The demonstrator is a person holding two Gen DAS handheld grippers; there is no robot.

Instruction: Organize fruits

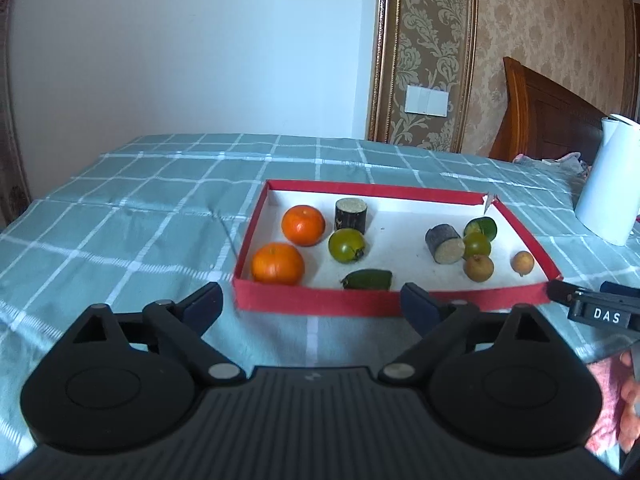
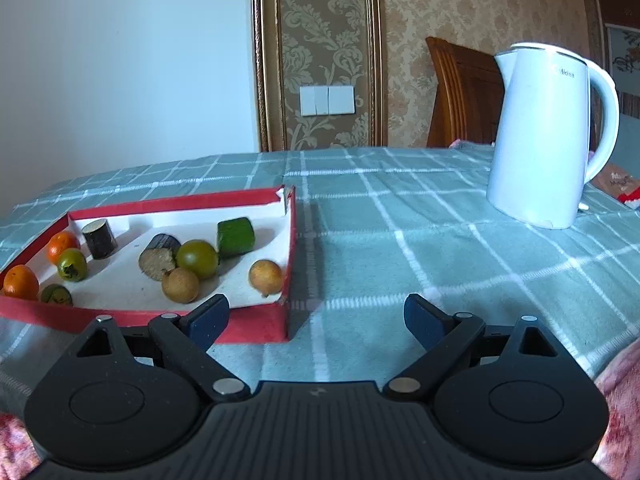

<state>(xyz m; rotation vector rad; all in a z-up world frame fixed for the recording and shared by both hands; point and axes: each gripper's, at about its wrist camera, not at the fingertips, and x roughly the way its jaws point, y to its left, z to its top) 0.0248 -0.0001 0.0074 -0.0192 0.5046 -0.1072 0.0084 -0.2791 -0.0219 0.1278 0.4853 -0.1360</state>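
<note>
The fingers of the left gripper (image 1: 312, 304) stand wide apart with nothing between them, hovering just short of the near wall of the red tray (image 1: 360, 305) on the checked worktop (image 1: 140, 200); the right gripper (image 2: 316, 316) is likewise spread and empty, off the tray's right corner. All the fruit lies inside the tray: two oranges (image 1: 277, 263) at the left, a green tomato (image 1: 346, 245), a green piece (image 1: 367, 279) against the near wall, dark cut sections and small brown fruits to the right. This looks like a pause between picks. Any next grasp calls for reaching over the wall and closing on one fruit without nudging its neighbours.
</note>
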